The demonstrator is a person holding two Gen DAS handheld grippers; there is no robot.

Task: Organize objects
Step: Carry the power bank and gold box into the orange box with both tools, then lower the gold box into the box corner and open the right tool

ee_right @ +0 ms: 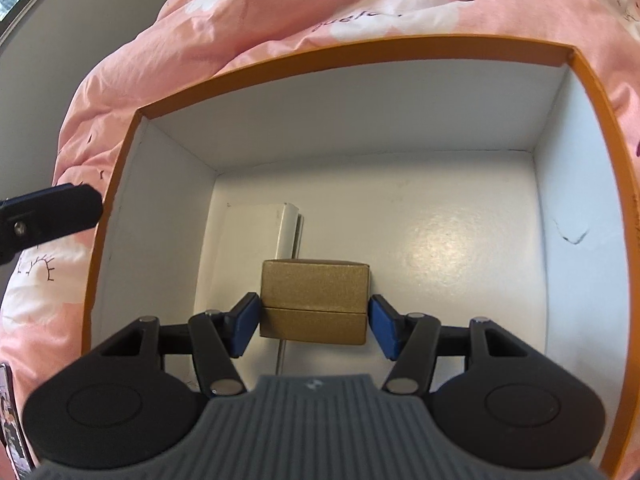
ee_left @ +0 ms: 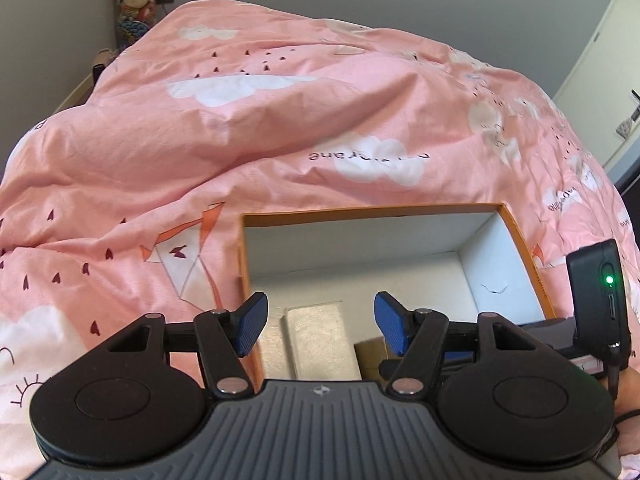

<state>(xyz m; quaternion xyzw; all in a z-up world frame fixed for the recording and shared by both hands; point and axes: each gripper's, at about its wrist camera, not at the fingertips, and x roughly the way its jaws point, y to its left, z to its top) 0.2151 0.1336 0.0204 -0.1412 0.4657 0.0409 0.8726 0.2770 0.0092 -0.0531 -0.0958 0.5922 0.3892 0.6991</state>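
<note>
An orange box (ee_right: 352, 46) with white inner walls lies open on a pink duvet. Inside it, my right gripper (ee_right: 314, 305) is shut on a small gold box (ee_right: 314, 280), one blue pad against each side. A white box (ee_right: 289, 228) lies on the floor of the orange box just behind and under the gold one. In the left wrist view, my left gripper (ee_left: 320, 308) hangs open over the near left corner of the orange box (ee_left: 372, 211), nothing between its fingers. Below it show the white box (ee_left: 320, 336) and a corner of the gold box (ee_left: 370, 354).
The pink cloud-print duvet (ee_left: 280, 128) is bunched high behind and left of the box. Soft toys (ee_left: 136, 0) are stacked in the far left corner by the wall. The right gripper's black body with a green light (ee_left: 596, 292) stands close on the right.
</note>
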